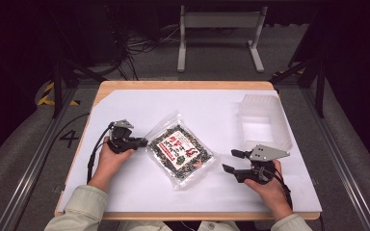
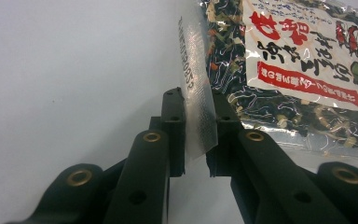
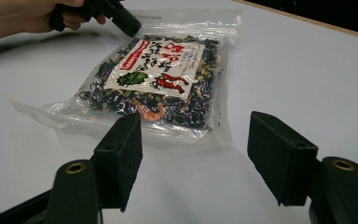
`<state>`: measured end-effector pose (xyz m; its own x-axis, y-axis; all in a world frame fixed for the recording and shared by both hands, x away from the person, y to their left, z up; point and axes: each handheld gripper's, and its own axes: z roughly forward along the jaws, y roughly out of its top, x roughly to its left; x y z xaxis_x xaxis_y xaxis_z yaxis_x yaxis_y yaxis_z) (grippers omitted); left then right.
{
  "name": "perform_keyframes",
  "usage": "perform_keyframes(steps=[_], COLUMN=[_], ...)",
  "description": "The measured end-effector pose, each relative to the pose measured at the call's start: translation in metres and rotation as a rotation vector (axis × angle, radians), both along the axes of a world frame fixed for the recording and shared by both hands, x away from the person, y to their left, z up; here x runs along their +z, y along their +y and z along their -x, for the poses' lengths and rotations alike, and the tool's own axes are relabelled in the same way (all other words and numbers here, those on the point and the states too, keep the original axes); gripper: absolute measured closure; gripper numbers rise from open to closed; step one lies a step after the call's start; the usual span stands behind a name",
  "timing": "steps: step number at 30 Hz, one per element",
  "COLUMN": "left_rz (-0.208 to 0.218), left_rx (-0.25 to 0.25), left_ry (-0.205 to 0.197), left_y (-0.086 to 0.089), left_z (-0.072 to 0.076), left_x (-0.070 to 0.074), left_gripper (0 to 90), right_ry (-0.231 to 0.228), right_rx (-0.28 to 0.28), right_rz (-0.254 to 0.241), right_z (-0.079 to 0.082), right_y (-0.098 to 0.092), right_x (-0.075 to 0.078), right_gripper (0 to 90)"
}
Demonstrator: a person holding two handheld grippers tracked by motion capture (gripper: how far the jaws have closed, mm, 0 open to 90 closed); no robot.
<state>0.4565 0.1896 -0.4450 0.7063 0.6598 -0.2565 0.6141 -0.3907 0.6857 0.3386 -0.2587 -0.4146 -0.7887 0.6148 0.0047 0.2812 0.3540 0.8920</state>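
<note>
Packet [image 1: 180,151] of dried dark greens with a red-and-white label lies flat near the middle of the white sheet [image 1: 139,192] covering the desk [image 1: 183,85]. My left tongs [image 1: 142,142] sit at its left edge: in the left gripper view the jaws straddle the clear sealed strip [image 2: 196,88], nearly closed but with a gap visible on each side, so no firm clamp yet. My right tongs [image 1: 233,160] rest just right of the packet, jaws wide apart, gripping nothing. Beyond them, on the sheet's right side, stands a clear tub [image 1: 265,120].
</note>
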Motion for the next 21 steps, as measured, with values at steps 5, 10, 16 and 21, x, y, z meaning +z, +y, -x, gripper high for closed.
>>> perform_keyframes(steps=[5,10,16,21], left_rz=[0.008,0.016,0.110,0.168], left_rx=[0.015,0.032,0.027,-0.004], left_ry=[-0.007,-0.018,-0.075,-0.169], left_y=[0.001,0.002,0.007,0.010], left_z=[0.001,0.002,0.009,0.025], left_x=[0.001,0.003,0.021,0.050], left_gripper=[87.9,89.5,89.5,89.5], right_ry=[-0.001,-0.002,0.001,-0.007], right_rx=[-0.001,-0.004,-0.011,-0.007], right_rz=[-0.001,-0.003,-0.028,-0.039], right_z=[0.000,0.000,0.000,0.002], right_y=[-0.001,-0.002,-0.005,-0.006], right_x=[0.001,0.003,0.008,0.019], right_gripper=[36.3,37.1,37.8,38.6])
